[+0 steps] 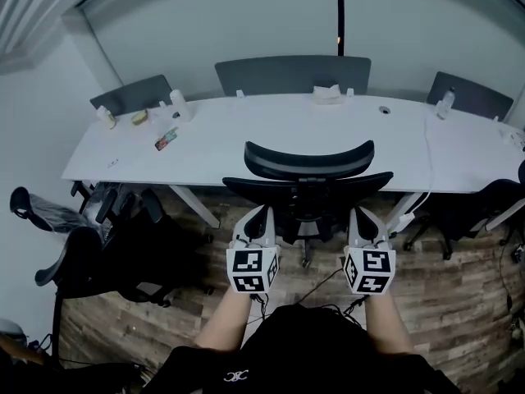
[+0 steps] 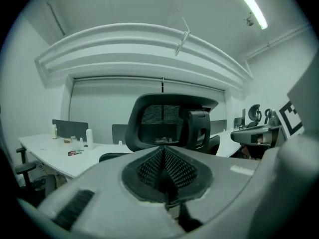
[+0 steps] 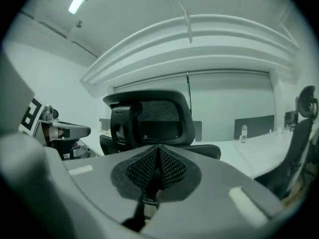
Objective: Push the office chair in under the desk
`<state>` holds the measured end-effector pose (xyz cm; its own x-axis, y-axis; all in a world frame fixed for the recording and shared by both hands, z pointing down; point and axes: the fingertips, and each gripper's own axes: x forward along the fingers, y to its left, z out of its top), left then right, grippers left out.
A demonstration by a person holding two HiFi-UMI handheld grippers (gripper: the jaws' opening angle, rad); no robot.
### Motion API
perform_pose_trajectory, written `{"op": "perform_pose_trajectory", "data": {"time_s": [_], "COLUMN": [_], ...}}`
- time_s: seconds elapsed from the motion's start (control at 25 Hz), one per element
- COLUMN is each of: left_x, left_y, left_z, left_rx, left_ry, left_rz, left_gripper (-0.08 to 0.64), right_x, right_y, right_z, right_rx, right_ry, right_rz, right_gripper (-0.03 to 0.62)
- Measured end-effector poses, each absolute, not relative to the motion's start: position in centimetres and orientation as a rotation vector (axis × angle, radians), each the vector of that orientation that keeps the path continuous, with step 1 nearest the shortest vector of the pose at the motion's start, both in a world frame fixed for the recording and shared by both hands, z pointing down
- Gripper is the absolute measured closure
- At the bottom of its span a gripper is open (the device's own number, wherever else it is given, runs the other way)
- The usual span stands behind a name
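Chair (image 1: 308,185) at desk (image 1: 221,138) front edge; neighbouring chair (image 1: 86,261) well apart left.

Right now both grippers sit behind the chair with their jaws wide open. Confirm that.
Wrong on the jaws: the left gripper and right gripper are both shut, as each gripper view shows. The head view shows that they do sit behind the chair.

No legible text, white emblem (image 1: 236,376) on dark clothing (image 1: 312,343) unreadable
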<state>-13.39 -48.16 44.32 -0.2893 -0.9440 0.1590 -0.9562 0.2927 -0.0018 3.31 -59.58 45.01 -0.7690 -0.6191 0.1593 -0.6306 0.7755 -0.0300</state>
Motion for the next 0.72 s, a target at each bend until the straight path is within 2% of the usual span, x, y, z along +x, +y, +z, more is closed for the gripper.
{"op": "perform_pose_trajectory", "data": {"time_s": [0.72], "left_x": [-12.1], "left_y": [-49.6], "left_z": [44.8], "left_rx": [1.814], "left_ry": [-2.413], "left_rz": [0.24], "left_gripper": [0.554], "right_x": [1.4], "right_y": [-59.0], "right_z": [45.2], "right_rx": [0.944], "right_ry": [-2.84], "right_rz": [0.107], "right_gripper": [0.586]}}
